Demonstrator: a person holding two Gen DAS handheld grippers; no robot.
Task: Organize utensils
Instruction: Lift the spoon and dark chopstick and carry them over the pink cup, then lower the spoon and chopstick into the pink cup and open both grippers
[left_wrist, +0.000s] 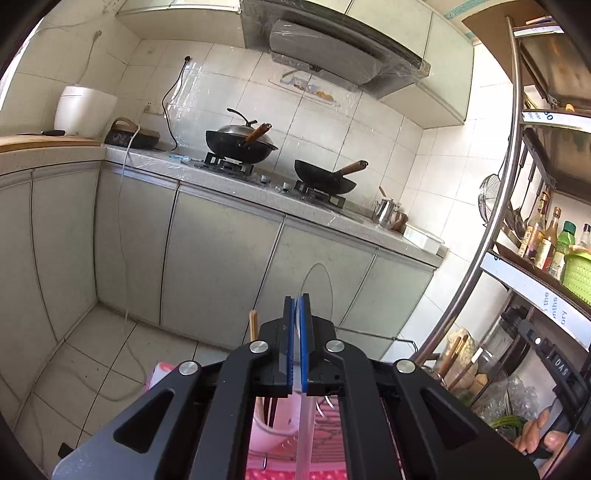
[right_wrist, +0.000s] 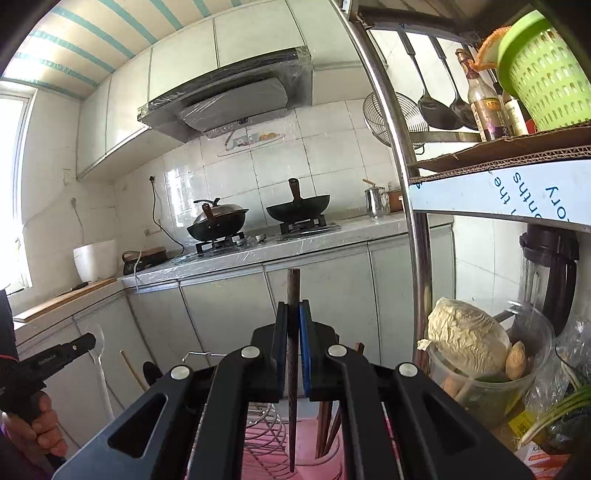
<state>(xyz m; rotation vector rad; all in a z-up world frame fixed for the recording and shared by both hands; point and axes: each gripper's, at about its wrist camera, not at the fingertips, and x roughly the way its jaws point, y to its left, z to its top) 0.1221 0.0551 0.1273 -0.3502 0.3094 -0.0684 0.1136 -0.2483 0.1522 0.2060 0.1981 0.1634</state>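
In the left wrist view my left gripper (left_wrist: 296, 299) is shut on a clear plastic spoon (left_wrist: 317, 288). Its bowl stands up above the blue pads and its handle hangs down between the arms. In the right wrist view my right gripper (right_wrist: 293, 304) is shut on a dark wooden chopstick (right_wrist: 293, 284), held upright with its thin end pointing down. The left gripper (right_wrist: 86, 341) and its spoon (right_wrist: 101, 373) also show at the left edge of that view. Below sit a pink holder (right_wrist: 325, 439) with more dark chopsticks and pale chopsticks (left_wrist: 253, 325).
A wire rack (right_wrist: 266, 432) on a pink cloth lies under both grippers. A metal shelf post (right_wrist: 413, 229) rises close on the right, with bottles, a green basket (right_wrist: 543, 70) and a tub holding cabbage (right_wrist: 469, 339). Across the floor stands a counter with two woks (left_wrist: 240, 142).
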